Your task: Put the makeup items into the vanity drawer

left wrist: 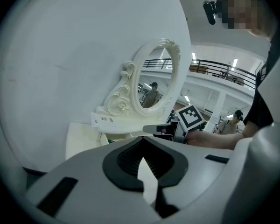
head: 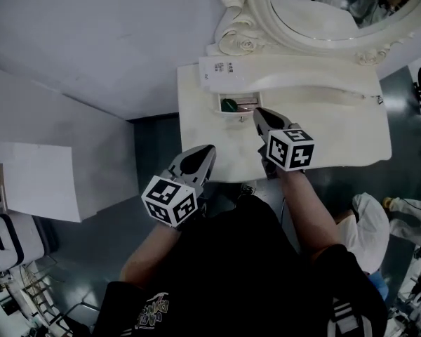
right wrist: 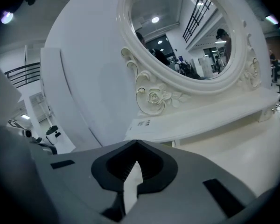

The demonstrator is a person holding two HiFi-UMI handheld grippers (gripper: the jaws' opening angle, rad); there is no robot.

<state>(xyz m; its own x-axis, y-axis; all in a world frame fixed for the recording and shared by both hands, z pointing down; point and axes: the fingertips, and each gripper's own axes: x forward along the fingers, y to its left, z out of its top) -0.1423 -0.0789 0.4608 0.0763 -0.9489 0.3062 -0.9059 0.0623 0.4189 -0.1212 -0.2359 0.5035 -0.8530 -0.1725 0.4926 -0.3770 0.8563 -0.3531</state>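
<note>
head view / step: the vanity drawer [head: 222, 104] is sitting open at the back of the bench [head: 323, 135], under the mirror [head: 316, 9]. A green item [head: 229, 104] and a pinkish item [head: 246, 102] are lying inside; I can't name either more closely. I'm seeing no loose makeup on the bench, so my read is that the drawer is about ready to be closed.
head view / how to do it: push square on the middle of the drawer front with the closed tip, slow and level, making sure nothing is poking above the rim and jamming.
head view / right gripper [head: 261, 115]: its tip is pointing at the drawer's front right corner, just beside it; contact is unclear.
head view / left gripper [head: 208, 150]: it is hovering at the bench's front edge, well apart from the drawer.
left gripper view / left gripper [left wrist: 142, 143]: the jaws are meeting at the tips, nothing between them, touching nothing. The right gripper [left wrist: 151, 129] is showing ahead, below the mirror [left wrist: 154, 90].
right gripper view / right gripper [right wrist: 136, 144]: the jaws are closed tip to tip and carrying nothing. They are facing the mirror [right wrist: 186, 31] and a printed label [right wrist: 142, 123] on the ledge; the drawer is mostly hidden behind the jaws.
</note>
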